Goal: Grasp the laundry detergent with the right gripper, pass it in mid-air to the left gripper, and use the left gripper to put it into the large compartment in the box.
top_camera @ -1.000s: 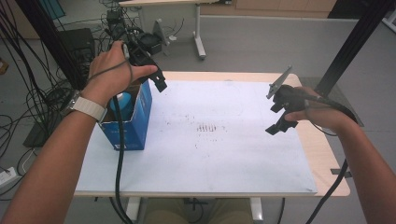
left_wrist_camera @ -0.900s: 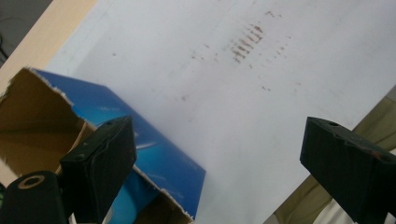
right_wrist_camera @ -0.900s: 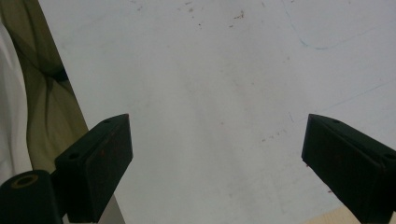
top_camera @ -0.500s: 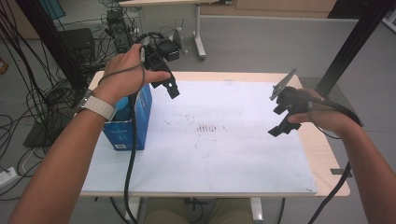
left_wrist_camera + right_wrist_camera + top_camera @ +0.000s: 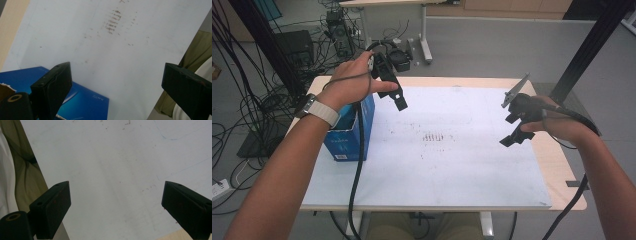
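Note:
A blue cardboard box point(image 5: 348, 134) with an open top stands near the table's left edge. In the left gripper view its blue side point(image 5: 83, 101) lies below the jaws. My left gripper point(image 5: 395, 97) hangs in the air just right of the box and above it, with its jaws wide apart and nothing between them point(image 5: 115, 75). My right gripper point(image 5: 511, 129) hovers over the right part of the white sheet point(image 5: 462, 165), also open and empty point(image 5: 115, 195). Faint brown smudges point(image 5: 437, 136) mark the sheet's middle.
The wooden table point(image 5: 562, 165) shows past the sheet's right side, with a strip of black tape point(image 5: 575, 184) near that edge. Cables and gear point(image 5: 337, 30) crowd the floor at the back left. A black post point(image 5: 592, 45) slants at the right.
My left gripper has moved right and away from above the blue box, out over the sheet. The right gripper has barely shifted.

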{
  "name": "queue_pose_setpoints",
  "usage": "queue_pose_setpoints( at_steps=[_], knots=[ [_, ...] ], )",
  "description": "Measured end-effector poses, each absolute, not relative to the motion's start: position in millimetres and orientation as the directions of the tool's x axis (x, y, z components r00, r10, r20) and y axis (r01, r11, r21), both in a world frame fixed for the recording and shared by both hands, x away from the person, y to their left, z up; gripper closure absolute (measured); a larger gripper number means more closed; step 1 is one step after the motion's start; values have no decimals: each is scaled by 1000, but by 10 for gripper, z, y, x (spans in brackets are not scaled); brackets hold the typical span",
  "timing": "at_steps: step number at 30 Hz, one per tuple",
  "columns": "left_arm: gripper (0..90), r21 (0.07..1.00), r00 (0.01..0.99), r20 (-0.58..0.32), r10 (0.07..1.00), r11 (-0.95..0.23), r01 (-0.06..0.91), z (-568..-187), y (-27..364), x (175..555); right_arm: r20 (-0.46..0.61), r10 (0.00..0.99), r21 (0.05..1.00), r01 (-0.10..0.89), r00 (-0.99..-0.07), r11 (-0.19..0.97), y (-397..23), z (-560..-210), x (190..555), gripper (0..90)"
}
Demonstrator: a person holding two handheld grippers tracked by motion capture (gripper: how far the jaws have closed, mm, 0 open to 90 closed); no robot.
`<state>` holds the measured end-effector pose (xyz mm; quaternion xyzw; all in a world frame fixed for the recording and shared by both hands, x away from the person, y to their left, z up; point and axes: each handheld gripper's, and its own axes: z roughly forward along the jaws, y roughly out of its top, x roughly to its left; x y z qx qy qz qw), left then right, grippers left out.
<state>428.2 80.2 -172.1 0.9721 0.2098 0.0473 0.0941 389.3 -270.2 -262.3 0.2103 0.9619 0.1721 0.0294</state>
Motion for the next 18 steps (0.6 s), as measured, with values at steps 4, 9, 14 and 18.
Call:
queue_pose_setpoints(
  at_steps=[4, 9, 14, 18],
  knots=[
    [95, 203, 916, 51, 399, -902, 381, -1751, 809, 4302, 15, 417, 348, 396, -909, 850, -2711, -2618, 3892, 87],
    [94, 191, 926, 42, 374, -913, 360, -1827, 780, 4304, 16, 421, 350, 400, -907, 847, -2726, -2624, 3887, 87],
    [94, 178, 939, 36, 343, -926, 332, -1906, 718, 4285, 20, 423, 351, 402, -906, 846, -2739, -2640, 3894, 86],
    [95, 162, 941, 33, 337, -931, 328, -1951, 697, 4293, 26, 433, 352, 414, -901, 840, -2761, -2666, 3910, 86]
  ],
)
